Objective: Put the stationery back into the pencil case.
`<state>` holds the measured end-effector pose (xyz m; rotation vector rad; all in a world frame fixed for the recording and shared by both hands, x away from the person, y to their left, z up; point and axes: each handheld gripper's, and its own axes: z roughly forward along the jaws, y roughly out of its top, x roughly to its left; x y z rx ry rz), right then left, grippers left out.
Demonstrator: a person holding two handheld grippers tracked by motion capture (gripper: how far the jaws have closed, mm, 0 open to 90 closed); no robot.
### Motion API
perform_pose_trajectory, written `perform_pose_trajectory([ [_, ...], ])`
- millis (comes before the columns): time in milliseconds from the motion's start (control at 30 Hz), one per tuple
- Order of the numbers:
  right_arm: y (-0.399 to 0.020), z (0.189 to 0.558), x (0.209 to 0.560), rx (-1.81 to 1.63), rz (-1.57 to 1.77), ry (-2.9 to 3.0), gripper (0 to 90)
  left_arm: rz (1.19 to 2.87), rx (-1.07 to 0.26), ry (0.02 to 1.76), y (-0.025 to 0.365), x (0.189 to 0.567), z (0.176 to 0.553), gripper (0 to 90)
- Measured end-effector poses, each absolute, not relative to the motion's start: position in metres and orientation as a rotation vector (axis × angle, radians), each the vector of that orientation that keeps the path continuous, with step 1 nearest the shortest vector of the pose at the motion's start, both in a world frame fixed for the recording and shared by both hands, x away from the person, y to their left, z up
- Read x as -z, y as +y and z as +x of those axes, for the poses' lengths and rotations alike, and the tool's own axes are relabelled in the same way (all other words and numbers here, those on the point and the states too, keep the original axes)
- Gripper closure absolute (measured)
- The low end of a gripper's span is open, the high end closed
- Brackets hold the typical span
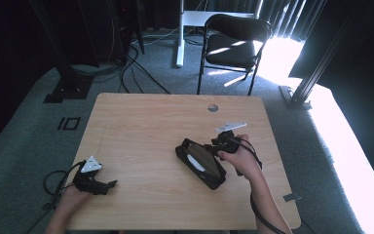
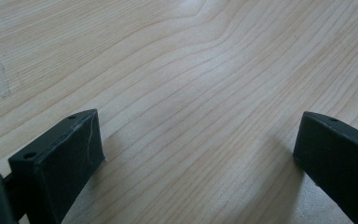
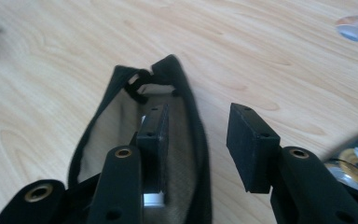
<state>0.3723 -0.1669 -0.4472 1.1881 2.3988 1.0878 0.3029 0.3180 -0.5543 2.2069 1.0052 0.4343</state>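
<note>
A black pouch (image 1: 200, 163) with a beige lining lies open-mouthed on the wooden table (image 1: 141, 126), right of centre. Something white (image 1: 195, 162) rests inside it. My right gripper (image 1: 217, 146) sits at the pouch's far right end. In the right gripper view, one jaw reaches inside the pouch (image 3: 121, 121) beside the white thing (image 3: 153, 199), and the other stays outside. The pouch's side wall stands between the jaws of the right gripper (image 3: 198, 121), untouched by the pads. My left gripper (image 1: 108, 185) rests at the table's near left, and in its own view the left gripper (image 2: 198, 135) is open over bare wood.
A round cable grommet (image 1: 213, 107) sits near the table's far edge, also seen from the right gripper (image 3: 355, 28). A glossy black-and-yellow item (image 3: 354, 158) lies at that view's right edge. A black chair (image 1: 233, 44) stands beyond the table.
</note>
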Motion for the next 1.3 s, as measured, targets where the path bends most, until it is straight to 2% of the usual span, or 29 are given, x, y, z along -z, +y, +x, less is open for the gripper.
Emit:
perform_pose_trajectory([
  [600,-0.211,0.398,0.458,-1.058,1.379,2.150,49.5,2.207,-0.434,1.005,0.318,0.554,0.303,1.6],
  [933,-0.230,0.422,0.484,-0.976,1.514,2.079,45.3,2.207,-0.434,1.005,0.318,0.554,0.303,1.6],
  [1300,-0.232,0.440,0.510,-0.904,1.597,2.060,41.1,2.207,-0.434,1.005,0.318,0.554,0.303,1.6],
])
